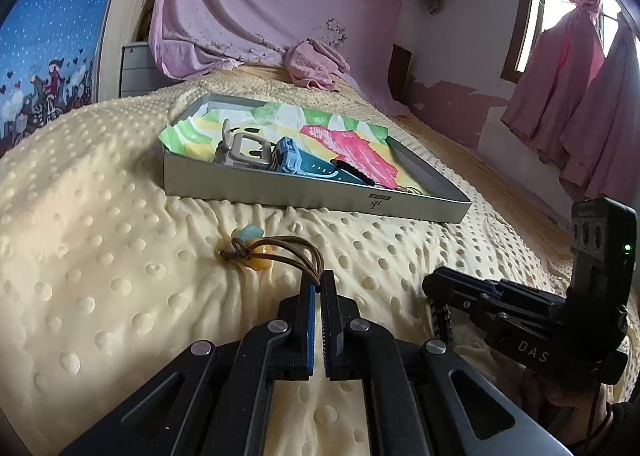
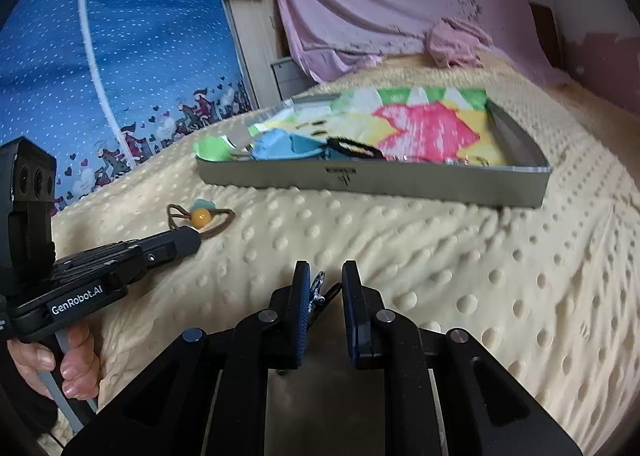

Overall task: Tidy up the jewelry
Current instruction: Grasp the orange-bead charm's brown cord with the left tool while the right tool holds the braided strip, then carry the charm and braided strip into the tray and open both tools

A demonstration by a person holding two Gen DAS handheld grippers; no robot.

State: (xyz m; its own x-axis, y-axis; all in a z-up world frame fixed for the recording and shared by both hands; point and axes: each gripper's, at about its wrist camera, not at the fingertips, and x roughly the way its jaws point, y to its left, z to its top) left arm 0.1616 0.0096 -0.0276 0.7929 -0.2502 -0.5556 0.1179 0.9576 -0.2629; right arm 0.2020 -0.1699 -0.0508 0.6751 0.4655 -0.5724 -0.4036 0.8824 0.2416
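the bed [image 1: 100,256] carries a grey tray [image 1: 280,192] that already holds watches and clips, so part of the sorting looks done. a beaded cord bracelet [image 1: 256,252] lies in front of the tray; the left tool [image 1: 319,284] is clenched on its cord. the right tool [image 2: 326,288] grasps a small metal clip [image 2: 317,290], not yet in the tray.

Dotted cream blanket [image 1: 100,256] over bed; pink drape [image 1: 240,4] behind; blue starry curtain [image 2: 140,36] beside.
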